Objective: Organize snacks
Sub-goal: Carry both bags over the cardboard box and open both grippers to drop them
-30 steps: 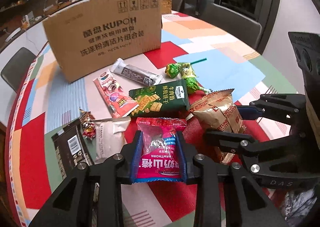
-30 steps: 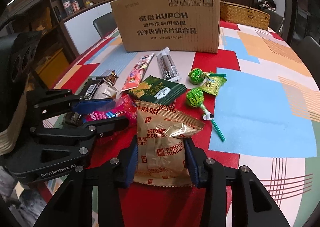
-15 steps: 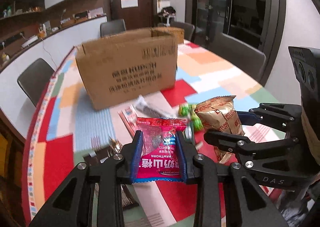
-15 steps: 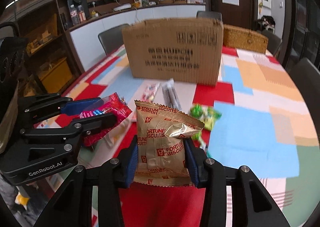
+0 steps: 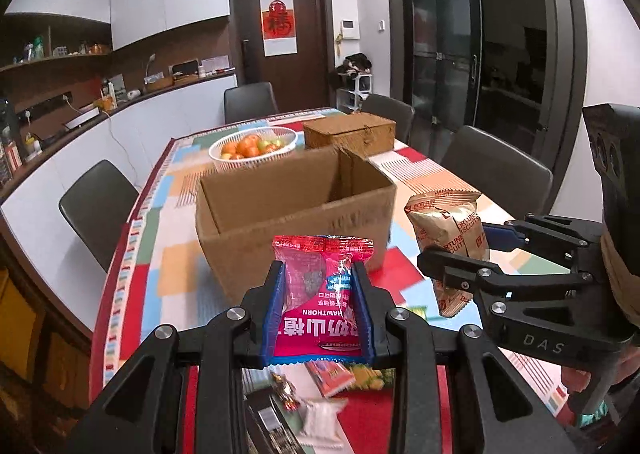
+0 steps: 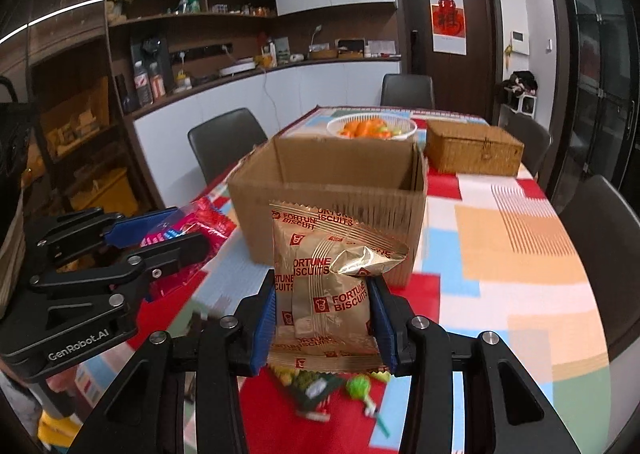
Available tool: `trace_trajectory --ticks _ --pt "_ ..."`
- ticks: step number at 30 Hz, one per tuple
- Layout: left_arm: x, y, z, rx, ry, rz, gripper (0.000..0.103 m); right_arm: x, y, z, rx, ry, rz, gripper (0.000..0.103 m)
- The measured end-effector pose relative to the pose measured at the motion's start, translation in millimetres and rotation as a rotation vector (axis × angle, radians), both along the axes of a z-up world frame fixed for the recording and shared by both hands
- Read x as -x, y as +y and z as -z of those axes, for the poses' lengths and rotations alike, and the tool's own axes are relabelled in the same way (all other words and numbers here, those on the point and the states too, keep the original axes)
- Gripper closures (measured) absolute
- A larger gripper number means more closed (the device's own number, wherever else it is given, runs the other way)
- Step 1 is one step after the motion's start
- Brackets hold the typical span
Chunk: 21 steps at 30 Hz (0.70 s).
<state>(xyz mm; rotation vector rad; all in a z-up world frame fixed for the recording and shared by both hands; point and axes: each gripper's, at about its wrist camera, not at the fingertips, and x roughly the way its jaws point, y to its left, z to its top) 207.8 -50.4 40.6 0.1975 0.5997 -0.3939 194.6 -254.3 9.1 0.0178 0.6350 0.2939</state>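
**Both packets gripped, box drop pending**

Left gripper (image 5: 320,306): narrowly closed, clamped on the pink-red plastic hawthorn snack packet (image 5: 322,294), which is pinched by its side edges between the blue pads and held upright off the surface. Right gripper (image 6: 324,314): closed on the gold foil fortune-biscuit packet (image 6: 326,286), wider grip, same edge pinch, top corner folded over. Both packets are carried in the air, side by side; the right gripper is seen at 3 o'clock in the left wrist view, the left gripper at 9 o'clock in the right wrist view.

Target is judged to be the open brown cardboard box (image 5: 296,214), at 12 o'clock ahead of both grippers, flaps up, interior not visible from here. A white mesh basket of fruit (image 5: 254,146) and a woven wicker case (image 6: 474,150) stand behind it at 12 o'clock. Remaining snacks, blurred, lie on the multicoloured patchwork-cloth surface (image 6: 520,254) below the grippers at 6 o'clock.

How the step should be done:
- Packets to be carried clear over the near wall; the rim must not be clipped by the packets' lower edges.
- Grippers to be kept apart so packets do not collide above the opening.
- Release only once each packet is fully over the opening; foil packet is light and could catch on the raised flap.
- Grip not to be tightened: biscuits are likely brittle.
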Motion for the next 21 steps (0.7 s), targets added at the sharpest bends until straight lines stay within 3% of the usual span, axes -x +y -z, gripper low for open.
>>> trace_trajectory --ticks 21 --pt "-99 5 -25 -0.004 0.008 -0.084 0.070 -116 5 -36 -0.008 -0.020 -0.017 0.059"
